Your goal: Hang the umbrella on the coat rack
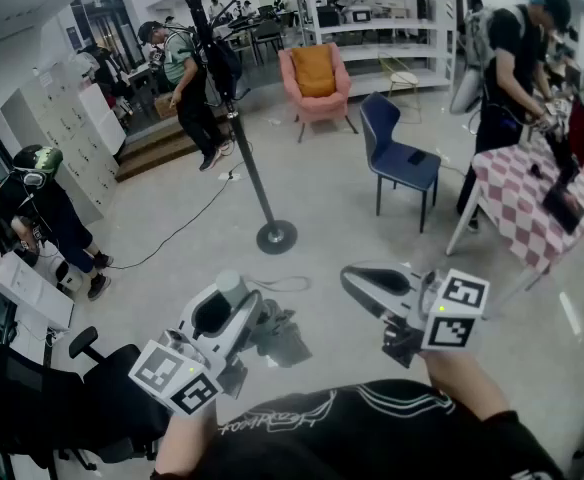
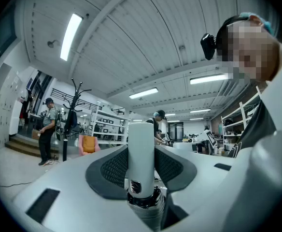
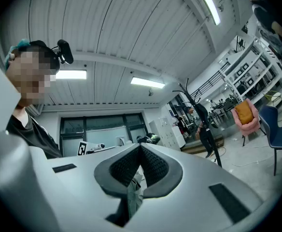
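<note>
This is a big room with a gray floor [image 1: 332, 203]. A tall black coat rack [image 1: 248, 160] stands on it, well apart from both tools. Behind it is a pink chair [image 1: 315, 80]. To the right are a blue chair [image 1: 397, 153] and a counter [image 1: 532, 203] with a red and white checked cloth.

The umbrella [image 1: 278, 334] is folded up. It sits low in the head view, between the two tools and close to the person. Its white handle [image 2: 141, 146] stands up straight between the two jaws of the left hand-held gripper [image 1: 234, 303]. The jaws are wide apart, but both dark pads press on the handle. So the left one is gripping the umbrella. The folded cloth bunches just under the handle.

The right hand-held gripper [image 1: 352, 280] is just beside the umbrella. Its jaws are squeezed together, and the pads [image 3: 153, 166] meet at the tips. A bit of gray cloth shows in the gap lower down. I cannot tell if it is pinched.
</note>
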### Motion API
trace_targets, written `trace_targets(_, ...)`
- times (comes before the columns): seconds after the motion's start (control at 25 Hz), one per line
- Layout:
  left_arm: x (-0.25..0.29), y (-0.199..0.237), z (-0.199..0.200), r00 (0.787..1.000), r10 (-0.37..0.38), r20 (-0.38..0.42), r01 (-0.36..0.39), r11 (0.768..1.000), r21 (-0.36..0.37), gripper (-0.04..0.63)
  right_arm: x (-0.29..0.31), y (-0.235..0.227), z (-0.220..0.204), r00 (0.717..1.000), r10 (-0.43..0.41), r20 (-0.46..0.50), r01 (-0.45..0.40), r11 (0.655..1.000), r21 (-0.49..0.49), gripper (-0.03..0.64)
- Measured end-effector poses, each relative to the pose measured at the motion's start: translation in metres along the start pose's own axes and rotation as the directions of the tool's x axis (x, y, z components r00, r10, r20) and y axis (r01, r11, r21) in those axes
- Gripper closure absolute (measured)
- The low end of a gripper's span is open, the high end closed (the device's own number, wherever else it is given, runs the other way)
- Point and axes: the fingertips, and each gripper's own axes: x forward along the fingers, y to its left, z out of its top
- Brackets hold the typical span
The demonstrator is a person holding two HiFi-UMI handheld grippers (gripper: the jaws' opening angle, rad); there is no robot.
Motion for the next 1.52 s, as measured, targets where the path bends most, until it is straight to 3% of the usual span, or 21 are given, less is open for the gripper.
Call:
trace_targets(0.36, 0.005, 0.000, -0.010, 1.000, -0.021, -0.009, 0.021, 0.999, -0.041, 0.439, -0.001, -0.009, -0.009, 1.000, -0.010, -0.008, 0.010, 0.999, 0.035, 0.604)
trace_targets(0.64, 0.026, 0.028, -0.028, 0.999, -0.027, -0.025, 0.024, 0.996, -0.089, 0.439, 0.006, -0.049, -0.020, 0.998, -0.062, -0.012, 0.063, 0.991, 0.114, 0.604)
trace_targets(0.88, 0.064, 0.084, -0.050, 0.999, -0.028, -0.043, 0.022, 0.989, -0.147, 0.439, 0.036, -0.105, -0.033, 0.994, -0.099, -0.055, 0.107, 0.981, 0.164, 0.604)
trace_targets(1.2, 0.138, 0.186, -0.077, 0.996, -0.043, -0.076, 0.029, 0.984, -0.173, 0.439, 0.103, -0.222, -0.052, 0.987, -0.121, -0.109, 0.146, 0.953, 0.267, 0.604)
trace_targets(1.52, 0.193, 0.280, -0.075, 0.995, -0.013, -0.095, 0.000, 0.992, -0.127, 0.439, 0.176, -0.308, -0.050, 0.979, -0.119, -0.168, 0.169, 0.932, 0.321, 0.604)
